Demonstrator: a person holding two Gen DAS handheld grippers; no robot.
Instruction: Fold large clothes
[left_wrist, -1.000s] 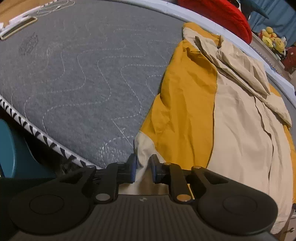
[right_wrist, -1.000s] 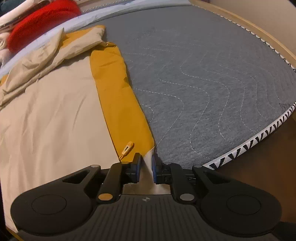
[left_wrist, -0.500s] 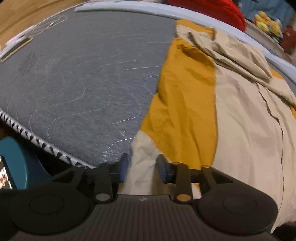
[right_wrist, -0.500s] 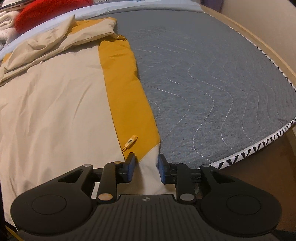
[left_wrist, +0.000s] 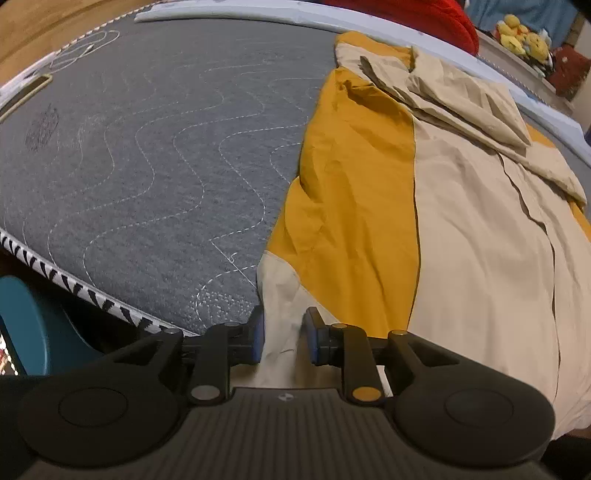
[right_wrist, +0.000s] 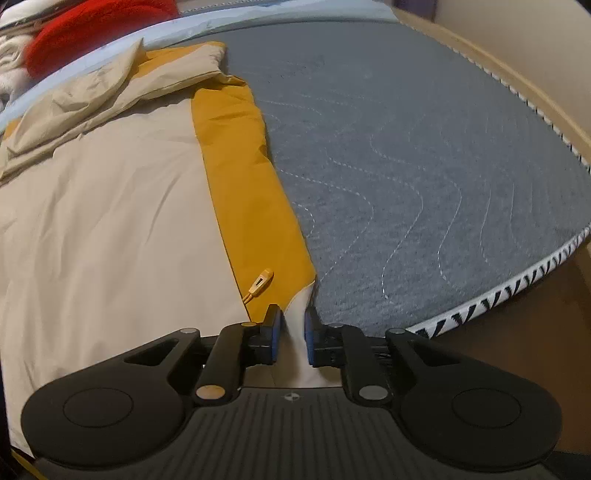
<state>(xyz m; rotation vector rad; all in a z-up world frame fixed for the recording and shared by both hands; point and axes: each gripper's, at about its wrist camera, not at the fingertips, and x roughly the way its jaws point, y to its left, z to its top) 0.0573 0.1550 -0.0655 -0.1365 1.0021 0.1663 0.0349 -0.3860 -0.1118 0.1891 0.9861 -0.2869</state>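
Pinching the near hem corners of the mustard-and-cream cloth jacket (left_wrist: 388, 206), left gripper (left_wrist: 283, 339) clamped, right gripper (right_wrist: 291, 338) closing, I had its length stretching away across the grey quilted mattress (right_wrist: 424, 166).

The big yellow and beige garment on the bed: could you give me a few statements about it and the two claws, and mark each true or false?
1. The garment lies spread on a grey quilted mattress. True.
2. The left claw has beige cloth between its fingers. True.
3. The right claw hangs over bare mattress with nothing between its fingers. False: a beige corner of the garment sits between them, at the mattress edge.
4. A small yellow zipper pull lies on the yellow panel just beyond the right claw. True.
5. The garment is already folded into a small square. False: it is laid out long, with only its far end bunched up.
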